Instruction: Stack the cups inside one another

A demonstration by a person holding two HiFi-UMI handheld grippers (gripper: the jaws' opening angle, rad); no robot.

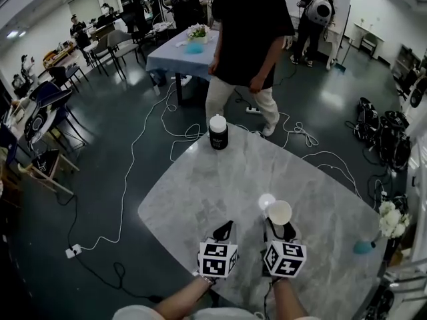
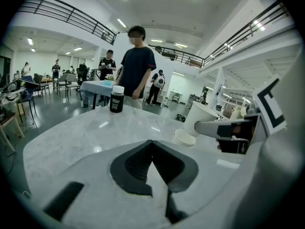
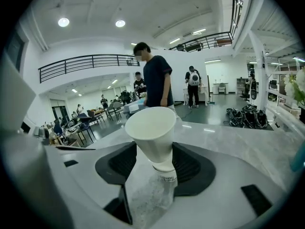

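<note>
1. Right gripper view: a white paper cup (image 3: 151, 128) is clamped between the right tongs (image 3: 153, 159), tilted with its open mouth toward the camera.
2. A second white cup (image 1: 266, 201) stands on the grey marble worktop (image 1: 200, 192), just beside the held cup.
3. The left tongs (image 2: 151, 146) are closed on nothing, near the right tongs.
4. A black jar (image 1: 218, 132) with a white lid stands at the worktop's far edge, well apart from the cups.
5. A person (image 1: 247, 39) stands beyond the jar.

A white paper cup (image 3: 151, 128) stands upright, mouth up, clamped between the jaws of the right gripper (image 3: 152, 151). A second white cup (image 2: 183, 137) rests just beyond them.
</note>
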